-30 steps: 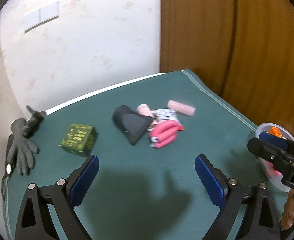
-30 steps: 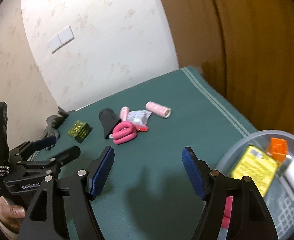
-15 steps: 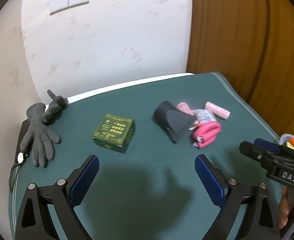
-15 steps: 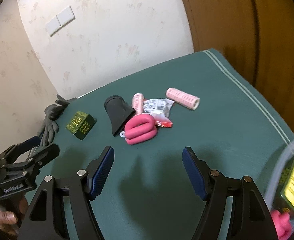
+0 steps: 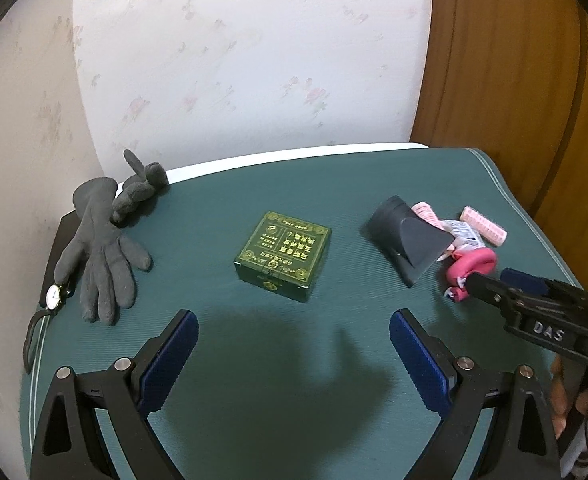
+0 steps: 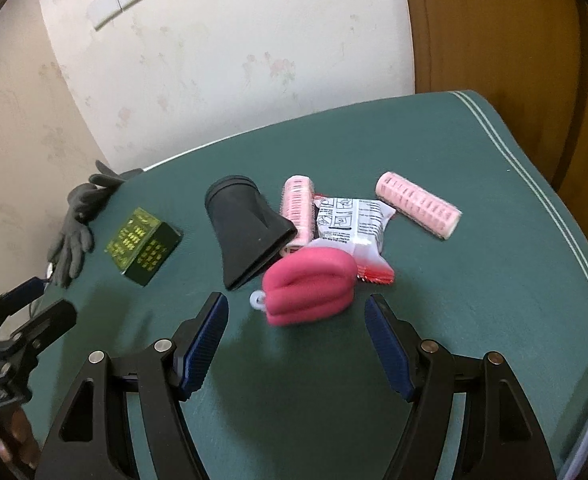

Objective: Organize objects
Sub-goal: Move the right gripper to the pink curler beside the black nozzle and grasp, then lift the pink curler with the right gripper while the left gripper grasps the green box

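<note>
Now | both jaws open, empty | ribbed pink foam grip (image 6: 309,285) | square green box (image 5: 283,255)

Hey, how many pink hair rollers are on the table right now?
2. One roller lies against the black nozzle, partly under the packet. The other roller lies apart, to the packet's right. More could be hidden under the pile.

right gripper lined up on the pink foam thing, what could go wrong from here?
1. The pink foam piece touches the white packet and sits close beside the black nozzle; closing the open right gripper may drag or snag either.
2. Its white ring faces the left-hand finger and could catch.
3. Foam may squash and slip.
</note>
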Demonstrator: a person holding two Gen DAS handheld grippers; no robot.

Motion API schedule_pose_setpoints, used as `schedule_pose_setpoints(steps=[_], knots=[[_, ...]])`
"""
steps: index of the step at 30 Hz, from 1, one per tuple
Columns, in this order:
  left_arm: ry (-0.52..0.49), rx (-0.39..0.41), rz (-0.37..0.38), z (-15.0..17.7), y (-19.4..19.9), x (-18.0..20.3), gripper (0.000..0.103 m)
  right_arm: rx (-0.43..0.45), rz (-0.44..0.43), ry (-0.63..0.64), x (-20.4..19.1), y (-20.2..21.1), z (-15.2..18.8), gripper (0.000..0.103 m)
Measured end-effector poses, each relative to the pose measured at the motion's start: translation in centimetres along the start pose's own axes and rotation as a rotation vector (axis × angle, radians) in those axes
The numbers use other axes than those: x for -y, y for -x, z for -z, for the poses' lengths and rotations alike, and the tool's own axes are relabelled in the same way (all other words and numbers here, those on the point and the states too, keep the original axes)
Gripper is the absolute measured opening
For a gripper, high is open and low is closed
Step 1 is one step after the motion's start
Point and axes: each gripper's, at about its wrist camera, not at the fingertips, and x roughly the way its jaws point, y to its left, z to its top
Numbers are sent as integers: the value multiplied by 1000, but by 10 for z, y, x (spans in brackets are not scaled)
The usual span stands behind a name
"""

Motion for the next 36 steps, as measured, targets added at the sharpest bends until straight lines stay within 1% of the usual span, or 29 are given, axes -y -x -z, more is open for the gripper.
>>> schedule_pose_setpoints(steps=[4,10,11,12,13,16,20,25,33,35,36], knots=[[6,-18,-10,-2,-9,-4,99,-23,2,3,-1,-14,-3,72],[6,-45,-13,-12,-28,-11,99,-31,15,27,-3,-25,-4,72],[7,-53,-10,-15,-34,-12,99,-33,14,24,-2,-26,-4,71],[8,-59,-8,-17,-38,-12,99,-36,10,17,0,-28,-4,68],[8,-66,-8,-19,-44,-13,99,-42,5,8,2,-29,-4,61],[3,-82,-26,-27,-60,-14,99,-45,-17,-12,7,-30,-5,60],[1,-99,-24,-35,-77,-15,99,-41,-24,-12,7,-29,-4,59],[12,-108,-8,-38,-89,-16,99,-37,-36,-30,9,-27,-3,59],[-3,-118,-13,-36,-104,-10,98,-34,-39,-39,7,-26,-2,59],[3,-117,-6,-34,-106,-10,88,-33,-38,-36,7,-25,-2,59],[8,-127,5,-33,-107,-11,80,-32,-38,-34,7,-25,-2,59]])
